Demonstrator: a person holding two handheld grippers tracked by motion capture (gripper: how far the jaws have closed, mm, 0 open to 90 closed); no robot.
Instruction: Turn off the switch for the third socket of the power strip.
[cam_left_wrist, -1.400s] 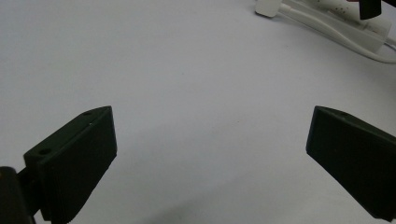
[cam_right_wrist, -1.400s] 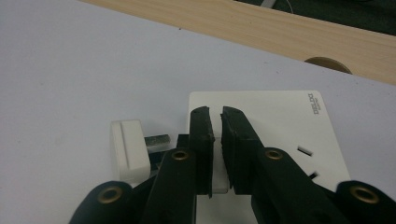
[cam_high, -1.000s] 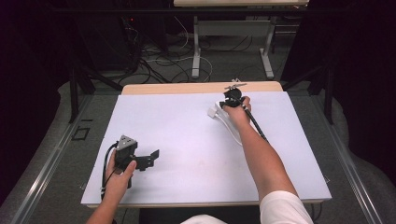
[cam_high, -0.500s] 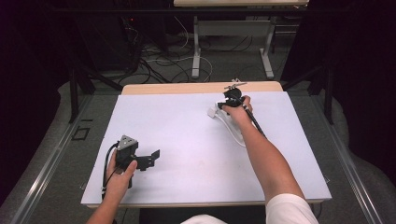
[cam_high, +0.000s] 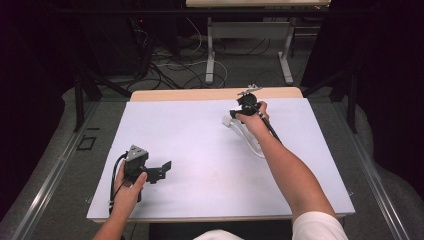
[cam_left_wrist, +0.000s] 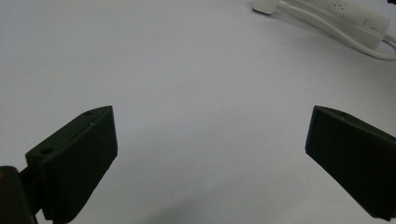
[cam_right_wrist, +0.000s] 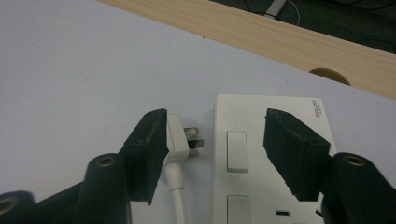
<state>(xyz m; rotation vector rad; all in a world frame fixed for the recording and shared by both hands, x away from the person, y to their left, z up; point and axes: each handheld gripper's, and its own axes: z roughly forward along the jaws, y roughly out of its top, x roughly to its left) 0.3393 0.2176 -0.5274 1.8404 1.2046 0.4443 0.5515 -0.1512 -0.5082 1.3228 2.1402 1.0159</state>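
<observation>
A white power strip (cam_right_wrist: 261, 154) lies on the white table near its far edge, and its cable (cam_high: 255, 146) trails back along the right forearm. A white plug (cam_right_wrist: 184, 140) lies beside the strip with its prongs toward it. My right gripper (cam_right_wrist: 215, 119) hovers over both; its jaws have just been opening and stand apart, with the plug against the inner face of the left jaw and part of the strip between them. It sits by the strip (cam_high: 228, 120) in the high view, right gripper (cam_high: 236, 113). My left gripper (cam_left_wrist: 213, 112) rests wide open at the near left with nothing between its jaws, left gripper (cam_high: 165, 169).
The white sheet (cam_high: 200, 150) covers most of the table, leaving a wooden strip (cam_right_wrist: 289, 37) bare along the far edge, with a round hole (cam_right_wrist: 329, 74) in it. From the left gripper view the power strip (cam_left_wrist: 355, 16) lies far off. Cables and table legs crowd the floor beyond.
</observation>
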